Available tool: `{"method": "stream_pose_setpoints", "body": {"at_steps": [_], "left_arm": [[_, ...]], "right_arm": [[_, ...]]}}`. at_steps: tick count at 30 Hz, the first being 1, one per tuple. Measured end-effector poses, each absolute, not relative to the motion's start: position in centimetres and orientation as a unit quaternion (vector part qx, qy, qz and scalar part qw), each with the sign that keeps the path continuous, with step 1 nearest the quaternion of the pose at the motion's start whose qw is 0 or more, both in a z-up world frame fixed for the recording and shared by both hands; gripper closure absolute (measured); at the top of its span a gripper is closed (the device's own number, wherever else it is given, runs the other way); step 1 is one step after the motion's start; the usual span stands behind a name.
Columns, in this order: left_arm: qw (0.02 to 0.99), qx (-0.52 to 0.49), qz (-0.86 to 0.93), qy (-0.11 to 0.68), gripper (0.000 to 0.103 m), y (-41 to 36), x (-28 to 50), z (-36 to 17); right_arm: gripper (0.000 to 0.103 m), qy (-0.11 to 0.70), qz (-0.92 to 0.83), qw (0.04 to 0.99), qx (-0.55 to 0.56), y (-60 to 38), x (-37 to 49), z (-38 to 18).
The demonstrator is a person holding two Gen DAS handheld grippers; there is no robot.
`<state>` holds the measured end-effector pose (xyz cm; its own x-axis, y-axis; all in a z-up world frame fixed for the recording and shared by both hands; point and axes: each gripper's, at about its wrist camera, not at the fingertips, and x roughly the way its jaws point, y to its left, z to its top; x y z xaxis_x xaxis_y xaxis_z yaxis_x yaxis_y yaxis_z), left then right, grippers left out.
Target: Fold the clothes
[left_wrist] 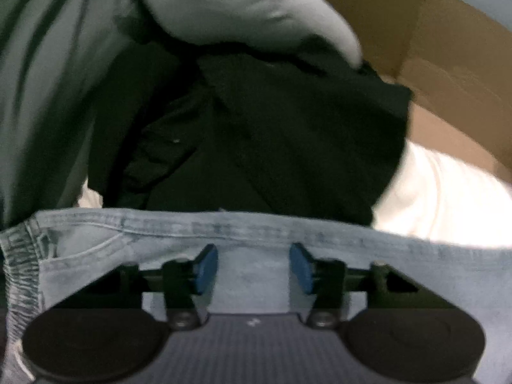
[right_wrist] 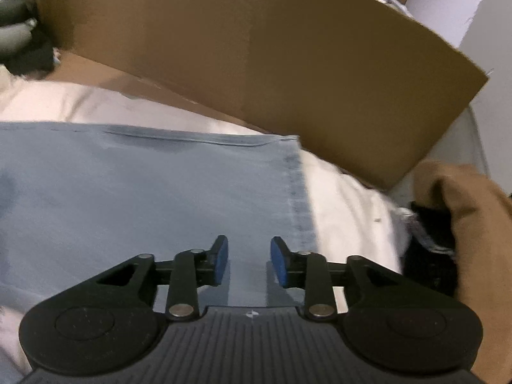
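Starting at the left, the left tool (left_wrist: 253,267) is hovering just over the waistband end of the light blue jeans (left_wrist: 249,240), its blue pads standing apart with nothing pinched between them. A front pocket seam is showing toward the left edge, and beyond the waistband a black garment (left_wrist: 256,128) is lying in a heap with a grey one (left_wrist: 243,6) on top.

The jeans are lying flat on a white sheet (right_wrist: 345,198) that is covering the surface beneath, near its far edge, where a cardboard box (right_wrist: 256,64) is standing.

To the right, the right tool (right_wrist: 249,260) is hanging over the leg end, close to the stitched hem (right_wrist: 297,192), jaws likewise spread and gripping nothing. A tan garment (right_wrist: 473,217) is bunching at the far right.

Denim of this kind is probably behaving as a fairly heavy, stiff-ish cloth: it is likely holding a crease well and not slipping from rubber pads. The thick waistband and the doubled hem are looking like the firmest places to pinch.
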<state>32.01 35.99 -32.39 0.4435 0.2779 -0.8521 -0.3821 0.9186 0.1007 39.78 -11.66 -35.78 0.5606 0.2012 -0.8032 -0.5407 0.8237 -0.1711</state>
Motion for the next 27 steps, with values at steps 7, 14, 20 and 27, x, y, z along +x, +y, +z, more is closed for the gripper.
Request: {"method": "stream_pose_setpoints", "body": {"at_steps": [7,14,20,27], "left_arm": [[0.854,-0.055,0.120,0.504,0.051,31.2,31.6,-31.7],[0.848,-0.044,0.067,0.524,0.051,27.6,31.7,-33.9],[0.848,-0.009,0.054,0.526,0.044,25.4,32.5,-35.8],[0.860,0.018,0.055,0.508,0.038,24.1,33.9,-36.7]], "right_arm": [[0.063,0.424,0.260,0.848,-0.183,-9.2,39.2,-36.4],[0.062,0.432,0.299,0.830,-0.185,-7.0,37.9,-37.3],[0.061,0.447,0.307,0.817,-0.194,-5.6,38.1,-39.2],[0.059,0.432,0.326,0.815,-0.207,-3.0,39.8,-39.9]]}}
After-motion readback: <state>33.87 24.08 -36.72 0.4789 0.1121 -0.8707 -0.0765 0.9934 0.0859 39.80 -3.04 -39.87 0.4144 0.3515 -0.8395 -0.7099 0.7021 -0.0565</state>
